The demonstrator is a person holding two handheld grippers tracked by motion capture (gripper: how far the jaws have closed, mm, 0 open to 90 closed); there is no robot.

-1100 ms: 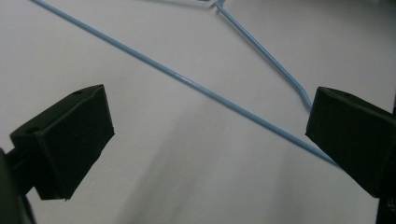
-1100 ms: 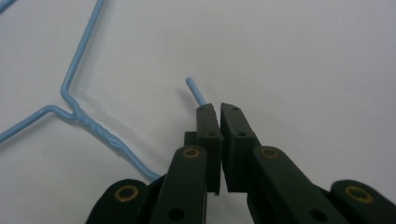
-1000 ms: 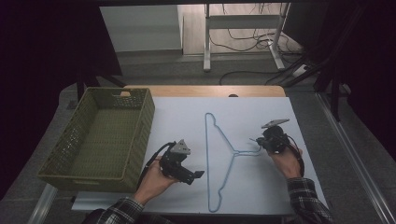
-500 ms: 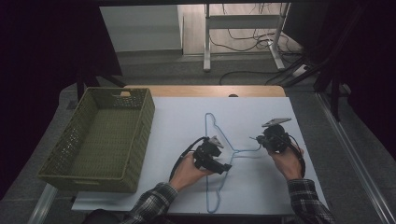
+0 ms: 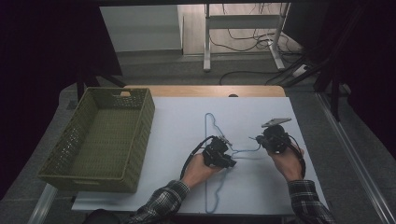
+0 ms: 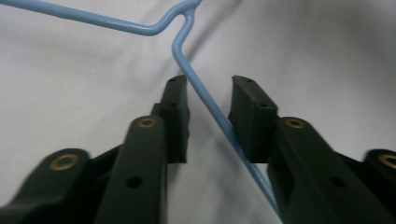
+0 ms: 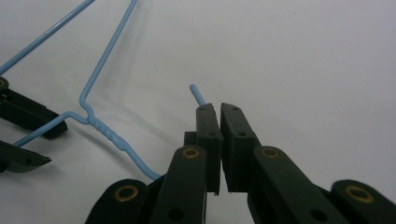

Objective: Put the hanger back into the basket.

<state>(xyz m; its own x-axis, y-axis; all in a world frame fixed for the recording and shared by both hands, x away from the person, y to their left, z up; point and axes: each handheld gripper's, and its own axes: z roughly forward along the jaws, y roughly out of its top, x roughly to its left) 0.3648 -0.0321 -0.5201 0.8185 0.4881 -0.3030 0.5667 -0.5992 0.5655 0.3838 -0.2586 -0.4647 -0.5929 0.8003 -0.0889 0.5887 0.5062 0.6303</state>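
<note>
Hands in plaid sleeves work a blue wire coat hanger (image 5: pixel 212 154) lying flat on a white tabletop (image 5: pixel 177 121), to the right of an empty green woven basket (image 5: pixel 100 135). The right gripper (image 7: pixel 215 108) is pinched together on the hanger's hook, whose blue tip pokes out just past the jaw ends. The left gripper (image 6: pixel 208 100) has just been closing; its jaws straddle one of the hanger's shoulder wires beside the twisted neck, but a visible gap remains on each side, so the pads do not press on the wire. From above, both grippers sit close together near the middle of the table, well apart from the basket. Judging by this, the work looks early: one end is secured, the second grip is nearly made, and the hanger itself rests on the table, not yet lifted or carried anywhere.
</note>
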